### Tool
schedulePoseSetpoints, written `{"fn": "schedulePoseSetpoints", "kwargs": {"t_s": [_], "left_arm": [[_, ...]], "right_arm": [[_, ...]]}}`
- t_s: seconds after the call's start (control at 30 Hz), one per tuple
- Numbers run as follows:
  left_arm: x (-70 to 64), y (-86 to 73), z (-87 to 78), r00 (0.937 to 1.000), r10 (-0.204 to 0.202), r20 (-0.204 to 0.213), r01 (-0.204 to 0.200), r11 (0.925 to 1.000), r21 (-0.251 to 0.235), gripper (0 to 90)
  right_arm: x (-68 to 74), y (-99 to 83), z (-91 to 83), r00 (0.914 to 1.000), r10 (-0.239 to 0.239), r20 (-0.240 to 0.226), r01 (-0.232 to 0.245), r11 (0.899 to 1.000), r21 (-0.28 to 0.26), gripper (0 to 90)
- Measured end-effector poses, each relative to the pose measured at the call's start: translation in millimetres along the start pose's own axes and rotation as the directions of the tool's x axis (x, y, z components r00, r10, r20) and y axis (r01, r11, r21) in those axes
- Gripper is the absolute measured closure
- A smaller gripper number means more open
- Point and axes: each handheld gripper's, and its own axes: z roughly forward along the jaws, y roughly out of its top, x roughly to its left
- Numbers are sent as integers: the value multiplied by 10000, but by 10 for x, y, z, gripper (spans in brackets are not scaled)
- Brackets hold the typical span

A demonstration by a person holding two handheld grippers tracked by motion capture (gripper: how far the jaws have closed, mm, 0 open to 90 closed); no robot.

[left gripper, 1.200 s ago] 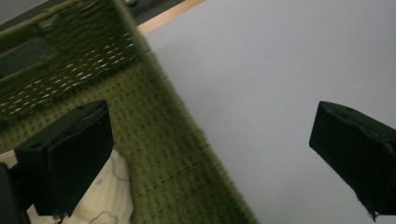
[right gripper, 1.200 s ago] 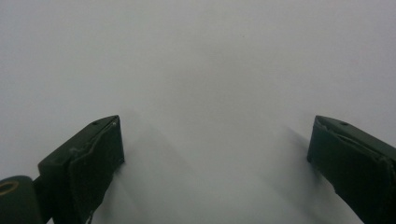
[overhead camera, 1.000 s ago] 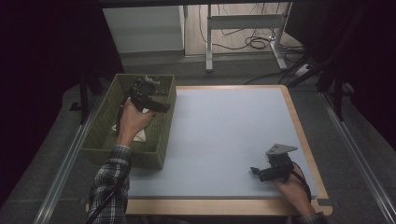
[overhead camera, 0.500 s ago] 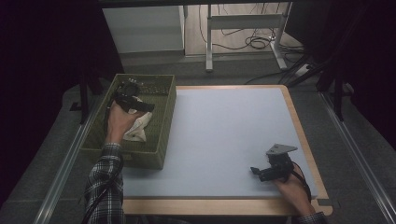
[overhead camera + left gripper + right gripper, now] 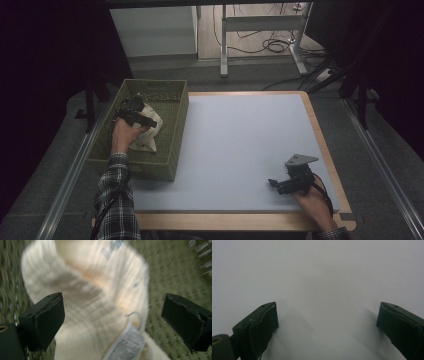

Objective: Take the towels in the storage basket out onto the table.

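Observation:
A cream cloth (image 5: 148,131) with a printed label (image 5: 126,343) lies in the green woven basket (image 5: 172,150) at the table's left. My left gripper (image 5: 142,118) hovers just over the cloth, jaws wide open on either side of it (image 5: 100,305). At the table's front right my right gripper (image 5: 274,184) rests low over the pale blue mat (image 5: 319,277), open with nothing between its fingers.
The basket stands on the left part of the mat (image 5: 240,145), inside a wooden table border (image 5: 325,145). Beyond the table are a white cabinet (image 5: 150,30), a metal stand (image 5: 260,25) and floor cables (image 5: 272,45).
My left gripper has moved left and down into the basket, from over its far right rim to just above the cloth. The right gripper has stayed put.

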Motion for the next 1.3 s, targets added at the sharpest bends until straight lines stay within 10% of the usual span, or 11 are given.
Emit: {"fn": "schedulePoseSetpoints", "kwargs": {"t_s": [0.23, 0.5, 0.6, 0.73, 0.97, 1.3], "left_arm": [[51, 13, 130, 9996, -276, 14, 273, 9935, 1106, 82], [50, -41, 327, 9989, -267, 376, 145, 9559, 2932, 230], [32, -31, 296, 9992, -178, 347, 66, 9546, 2977, 332], [42, -41, 248, 9999, 124, -32, -108, 9531, 3024, 689], [21, -35, 176, 9987, 363, -353, -257, 9644, 2632, 751], [21, -61, -16, 9990, 261, 353, -306, 9905, 1338, 750]], "right_arm": [[0, 0, 0, 10000, 2, -1, -2, 10000, -3, 35], [-1, 0, 0, 10000, -1, -3, 1, 10000, -4, 35], [0, 0, 0, 10000, 1, -3, -1, 10000, -3, 35], [0, 0, 0, 10000, -1, 0, 1, 10000, -3, 35], [0, 0, 0, 10000, 1, -3, -1, 10000, -4, 35], [0, 0, 0, 10000, -5, -1, 5, 10000, -1, 35]]}}
